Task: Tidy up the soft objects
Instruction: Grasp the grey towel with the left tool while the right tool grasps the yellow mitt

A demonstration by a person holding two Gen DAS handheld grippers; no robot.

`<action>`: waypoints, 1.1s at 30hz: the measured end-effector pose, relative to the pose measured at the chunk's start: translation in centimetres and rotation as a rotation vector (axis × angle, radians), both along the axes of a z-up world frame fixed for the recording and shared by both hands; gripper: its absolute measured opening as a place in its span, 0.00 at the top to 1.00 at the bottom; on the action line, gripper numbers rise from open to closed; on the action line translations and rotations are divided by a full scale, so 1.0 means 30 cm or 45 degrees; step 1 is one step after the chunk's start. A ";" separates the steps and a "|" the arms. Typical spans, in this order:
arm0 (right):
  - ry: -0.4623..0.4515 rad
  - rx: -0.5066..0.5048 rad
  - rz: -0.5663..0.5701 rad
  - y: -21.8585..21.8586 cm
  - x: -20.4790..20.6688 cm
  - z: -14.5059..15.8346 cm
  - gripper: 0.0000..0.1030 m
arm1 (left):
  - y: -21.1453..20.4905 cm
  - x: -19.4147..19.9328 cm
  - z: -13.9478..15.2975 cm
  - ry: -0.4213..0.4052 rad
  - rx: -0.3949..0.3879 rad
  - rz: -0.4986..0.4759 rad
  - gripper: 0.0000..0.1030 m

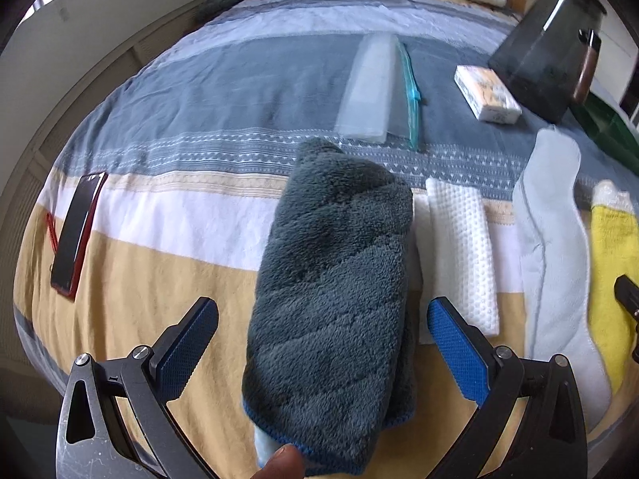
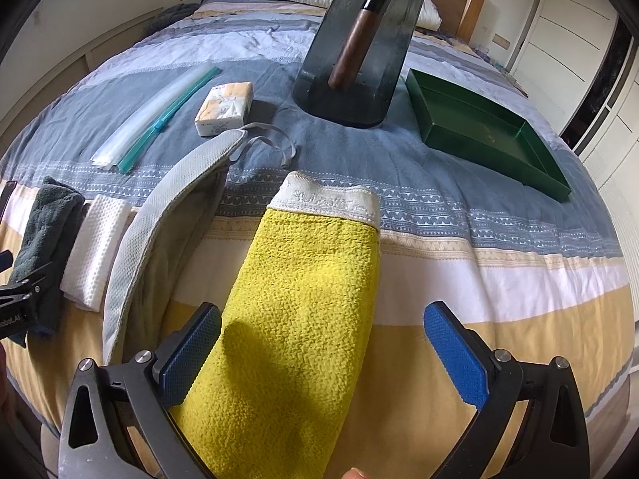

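L gripper [image 1: 322, 343] is wide open, fingers either side of the dark towel [image 1: 335, 279] at frame centre, not touching it; white cloth [image 1: 463, 251] and grey pad [image 1: 555, 259] lie to its right on the bed [image 1: 159, 119]. R gripper [image 2: 321, 353] is also open around the yellow towel [image 2: 295, 319] at lower centre, w/ left pad [image 2: 191, 353] against its edge. Green tray [image 2: 479, 135] sits upper right, jug [image 2: 359, 40] top centre.

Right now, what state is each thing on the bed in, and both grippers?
Left gripper: open, astride the dark grey towel, folded.
Right gripper: open, over the yellow towel, folded.
White waffle cloth: folded.
Light grey cloth: lying flat.
Green tray: empty.
Zip bag: flat.
Tissue pack: lying flat.
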State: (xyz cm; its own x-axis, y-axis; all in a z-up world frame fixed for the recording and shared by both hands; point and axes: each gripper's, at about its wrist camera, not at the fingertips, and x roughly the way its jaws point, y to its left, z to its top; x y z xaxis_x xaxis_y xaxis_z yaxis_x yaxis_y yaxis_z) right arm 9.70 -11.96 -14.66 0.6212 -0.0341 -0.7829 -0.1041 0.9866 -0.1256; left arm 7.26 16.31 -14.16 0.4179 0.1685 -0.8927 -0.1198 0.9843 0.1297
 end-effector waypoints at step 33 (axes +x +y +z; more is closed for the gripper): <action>0.183 0.072 -0.032 0.036 0.149 -0.147 0.00 | 0.049 0.080 -0.086 0.125 0.012 -0.058 0.01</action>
State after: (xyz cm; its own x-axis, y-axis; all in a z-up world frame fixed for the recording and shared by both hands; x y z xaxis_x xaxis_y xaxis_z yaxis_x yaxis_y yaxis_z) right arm 14.18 -10.89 -19.07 0.5023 -0.0011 -0.8647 -0.0924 0.9942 -0.0550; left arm 9.67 17.77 -16.75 0.3357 0.1600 -0.9283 -0.0612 0.9871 0.1480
